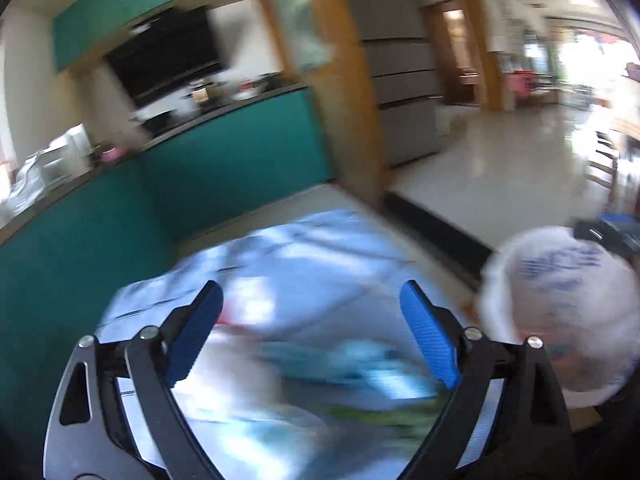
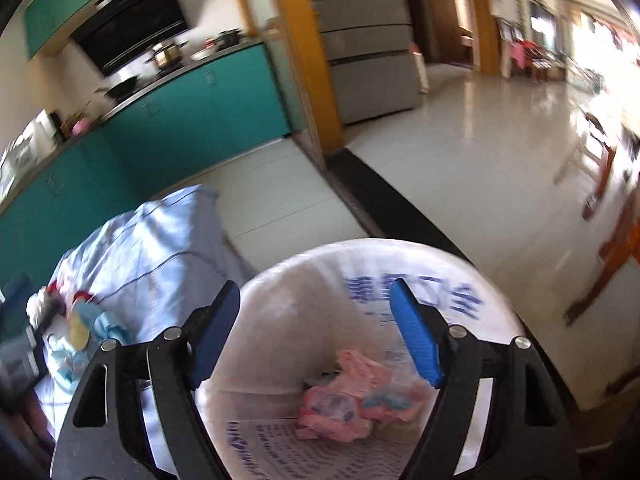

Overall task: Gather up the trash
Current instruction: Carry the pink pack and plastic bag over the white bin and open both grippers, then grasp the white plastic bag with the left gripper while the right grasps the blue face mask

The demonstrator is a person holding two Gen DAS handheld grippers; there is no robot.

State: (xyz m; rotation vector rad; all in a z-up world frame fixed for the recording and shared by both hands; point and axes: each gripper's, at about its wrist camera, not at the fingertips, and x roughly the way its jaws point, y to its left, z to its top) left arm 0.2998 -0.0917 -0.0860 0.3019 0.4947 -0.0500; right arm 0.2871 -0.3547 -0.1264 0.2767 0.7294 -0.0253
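A bin lined with a white plastic bag printed in blue sits right below my right gripper, whose blue pads stand wide apart with nothing between them. A crumpled pink plastic bag lies at the bottom of the bin. In the left wrist view the same bin is at the lower right. My left gripper is open and empty above a table under a light blue cloth; that view is blurred. Small scraps, white, red, blue and a yellow disc, lie on the cloth.
Teal kitchen cabinets with a counter holding pots run along the left. A wooden door frame and a grey fridge stand beyond. A black threshold strip crosses the pale tiled floor. Wooden furniture lines the right side.
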